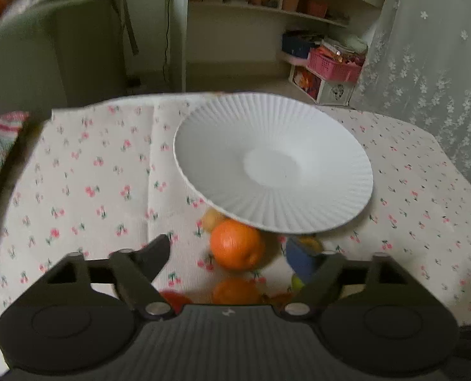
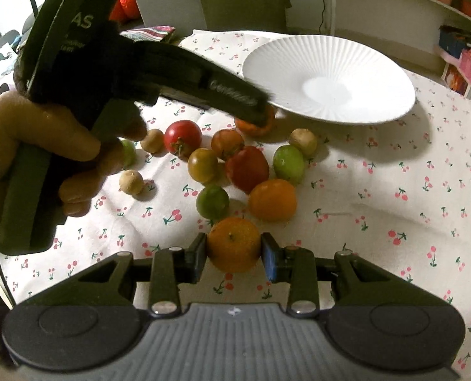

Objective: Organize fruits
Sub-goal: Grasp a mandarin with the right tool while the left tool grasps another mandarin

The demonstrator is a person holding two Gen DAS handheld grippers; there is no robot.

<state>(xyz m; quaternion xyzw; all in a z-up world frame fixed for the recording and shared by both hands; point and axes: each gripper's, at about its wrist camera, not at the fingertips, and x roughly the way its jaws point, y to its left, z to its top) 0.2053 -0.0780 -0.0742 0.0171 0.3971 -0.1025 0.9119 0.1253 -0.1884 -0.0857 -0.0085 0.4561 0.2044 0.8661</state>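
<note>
1. Right wrist view: thirteen fruits show on the counter (image 2: 378, 190), which is covered by a cherry-print cloth (image 2: 346, 241).
2. Count by colour: three orange, three green, three small tan, two red, one pinkish and one olive-yellow.
3. One orange fruit, the near orange (image 2: 233, 244), sits at 6 o'clock of the pile. The right tongs (image 2: 233, 249) are closed on it, a pad pressed to each side.
4. A loose orange (image 2: 272, 200) lies just beside it at 1 o'clock, touching a red fruit (image 2: 247, 168).
5. The far orange (image 2: 256, 125) lies at 12 o'clock of the pile, close under the plate's rim.
6. One white ribbed plate (image 2: 330, 63) stands at 1 o'clock of the pile. Its bowl shows only bare white ribs.
7. Left wrist view: the left tongs (image 1: 232, 254) are spread wide. The far orange (image 1: 237, 244) is between the fingers, and neither pad touches it.
8. One green fruit (image 2: 128, 152) is half hidden behind the left hand (image 2: 44, 146), which grips the left tool's handle.
9. One pink basket (image 1: 333, 63) at 2 o'clock, beyond the counter, is filled with mixed items too blurred to name.
10. Writing: the letters "AS" (image 2: 83, 20) read on the left tool. The smaller print below them and the script on its side are too blurred to read.
</note>
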